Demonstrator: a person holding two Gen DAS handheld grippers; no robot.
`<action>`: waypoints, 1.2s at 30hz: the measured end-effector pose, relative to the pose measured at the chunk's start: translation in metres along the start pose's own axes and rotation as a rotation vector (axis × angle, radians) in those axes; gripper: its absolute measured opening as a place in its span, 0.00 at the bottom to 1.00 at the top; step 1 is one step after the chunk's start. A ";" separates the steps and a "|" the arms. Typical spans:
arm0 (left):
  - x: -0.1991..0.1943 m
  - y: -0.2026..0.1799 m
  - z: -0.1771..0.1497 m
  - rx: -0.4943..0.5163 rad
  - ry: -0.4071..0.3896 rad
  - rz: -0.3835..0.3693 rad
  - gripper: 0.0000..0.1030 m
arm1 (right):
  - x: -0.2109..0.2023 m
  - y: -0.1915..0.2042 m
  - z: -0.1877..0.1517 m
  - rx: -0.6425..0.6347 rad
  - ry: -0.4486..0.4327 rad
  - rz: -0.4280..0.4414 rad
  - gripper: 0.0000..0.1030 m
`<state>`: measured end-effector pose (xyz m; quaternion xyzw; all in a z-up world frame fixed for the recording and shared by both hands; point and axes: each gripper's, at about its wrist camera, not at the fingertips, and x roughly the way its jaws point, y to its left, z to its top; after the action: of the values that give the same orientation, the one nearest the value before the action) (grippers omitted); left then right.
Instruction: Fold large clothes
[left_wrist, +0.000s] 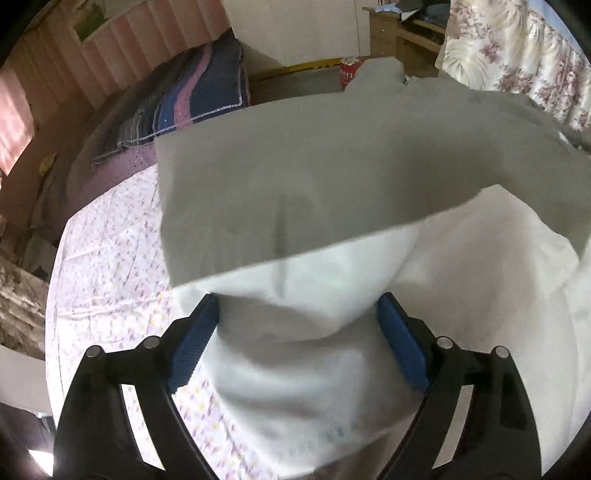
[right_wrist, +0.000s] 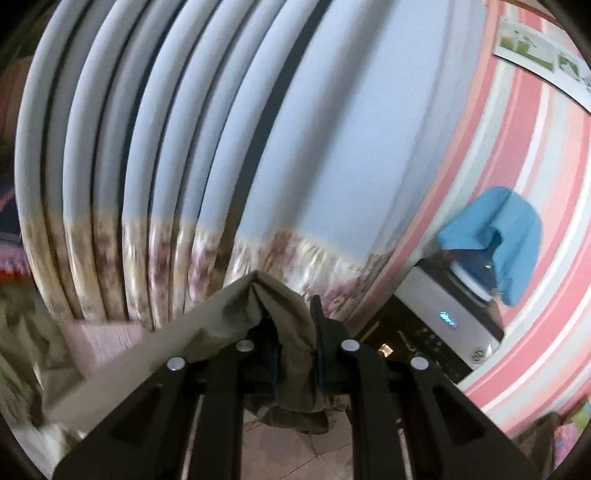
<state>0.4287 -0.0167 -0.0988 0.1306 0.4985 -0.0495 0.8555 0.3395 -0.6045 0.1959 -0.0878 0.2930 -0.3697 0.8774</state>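
**Right claw lifts a corner while the left stands wide over the cloth**

I have the right gripper (right_wrist: 295, 350) pinched narrow on a bunched corner of the pale garment (left_wrist: 332, 206), raised toward the blue curtain (right_wrist: 295, 129) so the cloth hangs clear, I judge. My left gripper (left_wrist: 299, 332) points down with jaws wide; cloth lies between the blue pads (left_wrist: 195, 343), which press on nothing. The rest drapes over the floral bedsheet (left_wrist: 110, 258), a flap lifted, likely mid-fold.

The left gripper (left_wrist: 297, 314) stood with jaws wide apart over a white garment (left_wrist: 295, 206) spread across the bed (left_wrist: 110, 258); a striped pillow (left_wrist: 184, 96) lay near the bed's far edge.
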 end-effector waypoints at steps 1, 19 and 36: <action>0.003 -0.001 0.002 0.006 -0.006 0.005 0.85 | 0.000 -0.003 0.011 0.009 0.029 -0.027 0.14; -0.100 0.098 -0.034 -0.091 -0.217 0.034 0.95 | -0.060 0.222 -0.024 -0.060 0.606 0.778 0.14; -0.106 0.208 -0.088 -0.380 -0.198 0.036 0.97 | -0.219 0.451 -0.025 -0.062 0.361 1.127 0.16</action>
<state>0.3470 0.2025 -0.0117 -0.0298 0.4100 0.0482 0.9103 0.4729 -0.1289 0.1073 0.1201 0.4495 0.1528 0.8719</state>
